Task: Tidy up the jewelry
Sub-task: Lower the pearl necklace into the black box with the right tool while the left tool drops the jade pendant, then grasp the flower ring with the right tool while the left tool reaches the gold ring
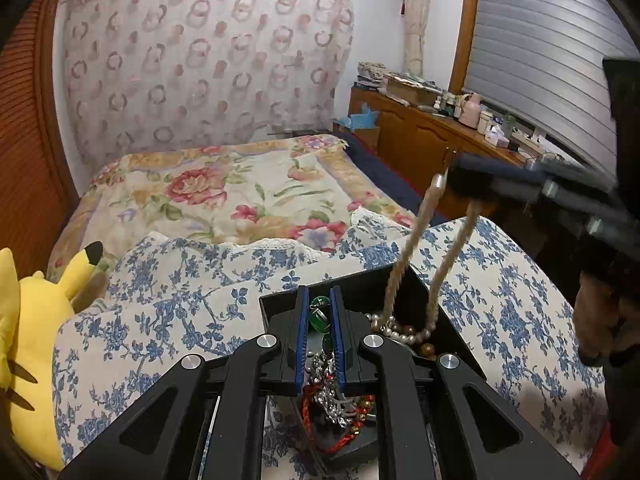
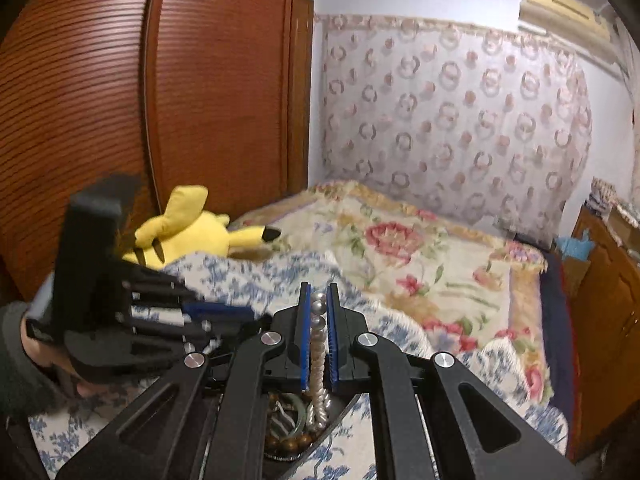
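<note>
Step in hand, by judgement: lifting one strand out of the tangle. Right gripper (image 2: 318, 312) clenched on pearl necklace (image 1: 416, 248), beads pinched between blue pads (image 2: 305, 332); seen from left wrist, strand hangs in a long loop from right gripper (image 1: 456, 178) down into black jewelry box (image 1: 448, 312). Lower end of loop not clear of the box, lying among other pearls and brown beads (image 1: 426, 348). Box sits on blue-floral quilt (image 1: 160, 300), on the bed.

Left gripper (image 1: 319, 320) low over the box, jaws narrowly apart, green pendant (image 1: 319, 312) between the pads; contact or real grip cannot be told. Silver chain and red cord (image 1: 320, 400) heaped below.

Next move likely calls for a higher, steady lift so the loop frees itself, left side holding the rest down; snagging on neighbouring strands is the risk.

Hard to make out: box floor and any dividers, hidden under gripper bodies; right gripper blurred in left view; destination for the necklace not shown. Yellow plush (image 2: 188, 232) beside quilt, apart from the work.
</note>
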### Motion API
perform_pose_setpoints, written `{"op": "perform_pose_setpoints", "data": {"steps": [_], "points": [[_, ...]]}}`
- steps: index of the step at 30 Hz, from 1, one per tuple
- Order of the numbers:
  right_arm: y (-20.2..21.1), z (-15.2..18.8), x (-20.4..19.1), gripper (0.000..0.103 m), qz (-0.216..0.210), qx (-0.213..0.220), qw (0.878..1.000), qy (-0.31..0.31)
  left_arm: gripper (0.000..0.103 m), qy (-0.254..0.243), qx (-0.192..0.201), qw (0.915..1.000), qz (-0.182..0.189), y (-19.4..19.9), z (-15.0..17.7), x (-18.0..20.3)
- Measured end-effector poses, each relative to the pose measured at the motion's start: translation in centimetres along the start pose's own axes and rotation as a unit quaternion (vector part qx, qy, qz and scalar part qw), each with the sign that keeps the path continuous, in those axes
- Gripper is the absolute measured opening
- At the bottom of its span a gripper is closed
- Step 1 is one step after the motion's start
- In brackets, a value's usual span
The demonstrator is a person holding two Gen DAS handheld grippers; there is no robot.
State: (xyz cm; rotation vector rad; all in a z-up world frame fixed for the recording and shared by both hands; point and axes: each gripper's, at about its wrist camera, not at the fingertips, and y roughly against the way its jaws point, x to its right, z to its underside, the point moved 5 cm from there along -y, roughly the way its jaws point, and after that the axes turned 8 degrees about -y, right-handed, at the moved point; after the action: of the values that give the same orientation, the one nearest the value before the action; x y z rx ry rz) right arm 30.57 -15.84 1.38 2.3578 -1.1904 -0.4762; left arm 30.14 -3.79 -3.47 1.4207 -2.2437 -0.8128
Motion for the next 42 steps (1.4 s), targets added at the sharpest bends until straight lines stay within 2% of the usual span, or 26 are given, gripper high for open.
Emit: {"op": "perform_pose_setpoints", "data": {"steps": [6, 11, 13, 14, 24, 25, 27, 29, 31, 32, 34, 36, 42], "points": [[-1.8, 2.3, 0.3, 0.009, -0.010, -0.036, 0.999, -0.021, 0.010, 0.001, 0.006, 1.0000, -0.001, -0.1, -0.6, -0.3], [-2.1, 2.9, 0.7, 0.010, -0.013, -0.045, 0.998, -0.033, 0.010, 0.000, 0.007, 1.0000, -0.001, -0.2, -1.0, -0.5], [-2.0, 2.9, 1.0, 0.028, -0.013, -0.045, 0.998, -0.038, 0.010, 0.002, 0.007, 1.0000, -0.001, -0.3, -1.0, -0.4], [-1.8, 3.0, 1.1, 0.031, -0.013, -0.044, 0.998, -0.039, 0.010, 0.000, 0.007, 1.0000, -0.002, -0.2, -0.9, -0.4], [0.0, 5.0, 1.2, 0.031, -0.002, -0.048, 0.998, -0.050, 0.012, 0.002, 0.003, 0.9999, -0.010, -0.9, -1.2, -0.6], [0.1, 5.3, 1.2, 0.031, 0.000, -0.049, 0.997, -0.052, 0.014, 0.000, 0.004, 0.9999, -0.011, -0.7, -1.1, -0.6], [0.7, 6.0, 1.3, 0.031, 0.004, -0.049, 0.997, -0.057, 0.030, 0.002, 0.006, 0.9999, -0.013, -0.5, -1.0, -0.6], [1.3, 6.7, 1.4, 0.031, 0.005, -0.050, 0.997, -0.064, 0.036, 0.001, 0.010, 0.9998, -0.015, 0.1, -0.5, -0.5], [2.1, 7.5, 1.2, 0.031, 0.007, -0.049, 0.996, -0.070, 0.049, 0.001, 0.009, 0.9998, -0.019, 0.8, 0.2, -0.4], [2.4, 7.8, 1.1, 0.031, 0.007, -0.049, 0.996, -0.071, 0.059, 0.002, 0.011, 0.9998, -0.019, 1.1, 0.4, -0.3], [3.0, 8.6, 0.5, 0.031, 0.009, -0.050, 0.996, -0.072, 0.067, 0.000, 0.014, 0.9997, -0.020, 1.9, 1.2, 0.0], [3.5, 9.4, 0.1, 0.031, 0.009, -0.053, 0.996, -0.072, 0.082, -0.001, 0.012, 0.9996, -0.025, 2.6, 2.2, 0.2], [4.2, 12.6, -2.0, 0.031, 0.007, -0.078, 0.995, -0.063, 0.091, -0.004, 0.000, 0.9997, -0.024, 4.3, 5.7, 1.4]]}}
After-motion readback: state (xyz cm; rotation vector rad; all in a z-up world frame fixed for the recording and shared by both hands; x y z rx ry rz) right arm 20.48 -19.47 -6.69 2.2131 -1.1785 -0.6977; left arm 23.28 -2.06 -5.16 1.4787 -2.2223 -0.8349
